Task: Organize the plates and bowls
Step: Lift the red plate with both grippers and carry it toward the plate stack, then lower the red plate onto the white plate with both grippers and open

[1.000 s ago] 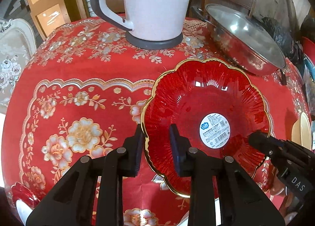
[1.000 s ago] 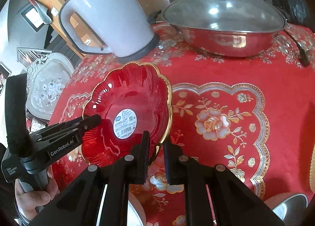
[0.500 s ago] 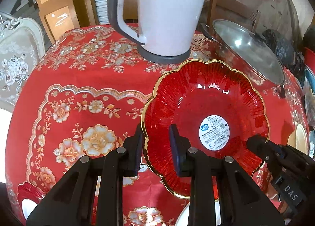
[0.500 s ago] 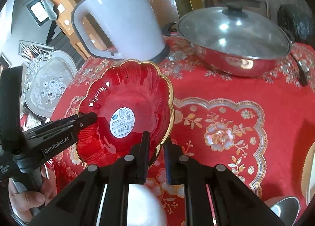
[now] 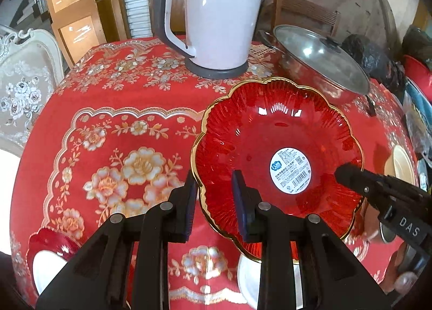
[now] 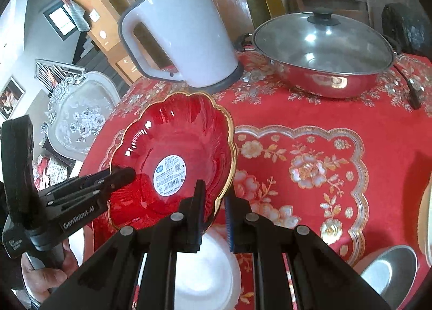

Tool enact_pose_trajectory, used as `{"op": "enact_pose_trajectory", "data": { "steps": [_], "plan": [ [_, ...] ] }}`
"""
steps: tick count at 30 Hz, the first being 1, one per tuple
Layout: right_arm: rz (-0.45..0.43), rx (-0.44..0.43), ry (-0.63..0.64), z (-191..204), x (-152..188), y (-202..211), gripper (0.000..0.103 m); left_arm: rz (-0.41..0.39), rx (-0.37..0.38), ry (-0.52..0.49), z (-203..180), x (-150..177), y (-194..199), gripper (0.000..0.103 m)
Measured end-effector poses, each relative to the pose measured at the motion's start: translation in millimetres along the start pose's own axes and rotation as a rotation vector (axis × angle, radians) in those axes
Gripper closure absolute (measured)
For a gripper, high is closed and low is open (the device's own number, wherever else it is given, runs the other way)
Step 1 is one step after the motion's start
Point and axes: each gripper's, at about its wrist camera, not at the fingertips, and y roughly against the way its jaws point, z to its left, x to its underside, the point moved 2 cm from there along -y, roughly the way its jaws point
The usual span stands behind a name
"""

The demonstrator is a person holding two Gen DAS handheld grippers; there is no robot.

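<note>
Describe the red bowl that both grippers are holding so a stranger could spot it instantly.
Find the round table under the red floral tablecloth; in front of the white kettle and lidded steel pot is the red bowl, gripped at opposite rims. Its scalloped gold edge, ribbed glassy red body and round white barcode sticker distinguish it from the plain white dishes below.

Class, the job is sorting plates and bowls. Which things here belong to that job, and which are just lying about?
Belongs to the job:
- red bowl, gripped at its rim by the left tongs and right tongs
- white plate
- metal bowl

Just lying about:
- kettle
- lidded pot
- tablecloth
</note>
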Motion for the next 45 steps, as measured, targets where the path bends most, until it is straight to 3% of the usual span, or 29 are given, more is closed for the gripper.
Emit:
{"op": "enact_pose_trajectory", "data": {
  "steps": [9,16,45],
  "plan": [
    [-0.012,-0.009,0.042,17.1,21.1,22.2,0.088,-0.056,-0.008,-0.021,1.5,31.8,34.5,0.078],
    [-0.003,-0.044,0.086,39.2,36.1,23.3,0.088,-0.073,-0.021,0.008,23.8,57.0,55.5,0.078],
    [0.083,-0.186,0.272,161.6,70.2,-17.8,0.087,-0.148,-0.17,0.165,137.2,130.1,114.7,0.078]
  ]
}}
